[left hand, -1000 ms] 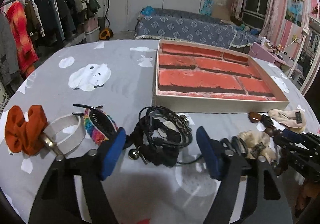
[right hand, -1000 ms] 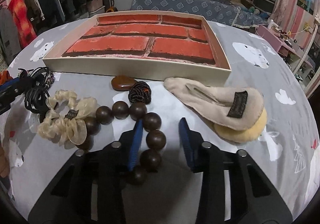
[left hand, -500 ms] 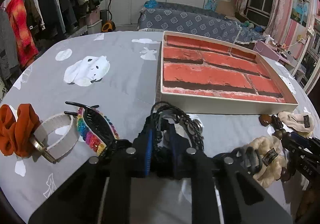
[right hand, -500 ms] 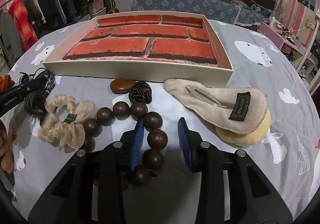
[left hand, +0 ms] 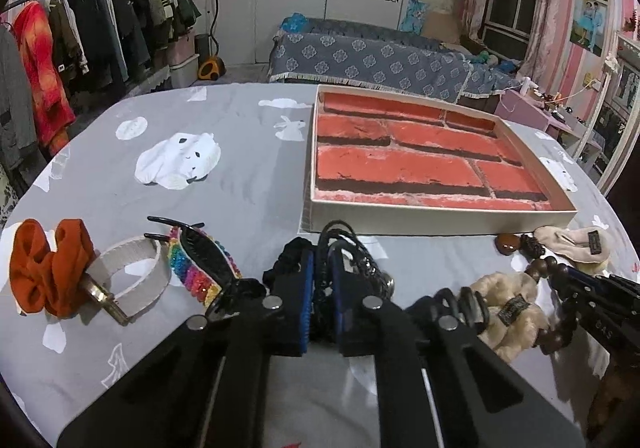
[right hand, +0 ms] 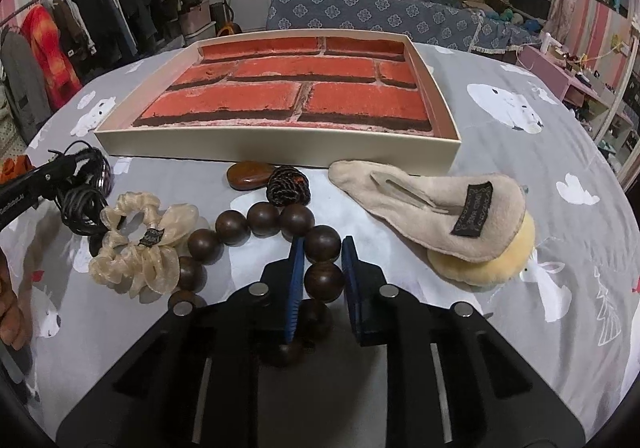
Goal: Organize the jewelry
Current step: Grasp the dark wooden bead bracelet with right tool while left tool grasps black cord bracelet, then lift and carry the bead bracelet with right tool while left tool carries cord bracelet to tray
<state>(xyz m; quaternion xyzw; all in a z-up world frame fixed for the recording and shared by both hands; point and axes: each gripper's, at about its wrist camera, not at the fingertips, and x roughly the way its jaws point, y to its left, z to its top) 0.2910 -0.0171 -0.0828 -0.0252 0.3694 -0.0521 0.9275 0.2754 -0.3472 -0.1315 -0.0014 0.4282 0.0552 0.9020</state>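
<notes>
the tray point(left hand: 436, 217) lies on the far side of both grippers, its long axis running left to right across the table point(left hand: 248, 176), near wall just beyond the jewelry; each lift must carry its load away from the operator and over that wall.

left gripper point(left hand: 320, 288): jaws are closing, pads pinched on the black cord bundle point(left hand: 340, 244), which sits between them just short of the tray's near-left corner (the shorter carry of the two).

right gripper point(right hand: 322, 280): jaws are closing on the wooden bead bracelet point(right hand: 324, 244), with one dark bead clamped between the blue pads. the bracelet curves left toward the cream scrunchie point(right hand: 140, 248); the beige plush clip point(right hand: 432, 212) lies to the right, apart from the pads. the tray's near wall point(right hand: 280, 144) stands beyond the beads.
</notes>
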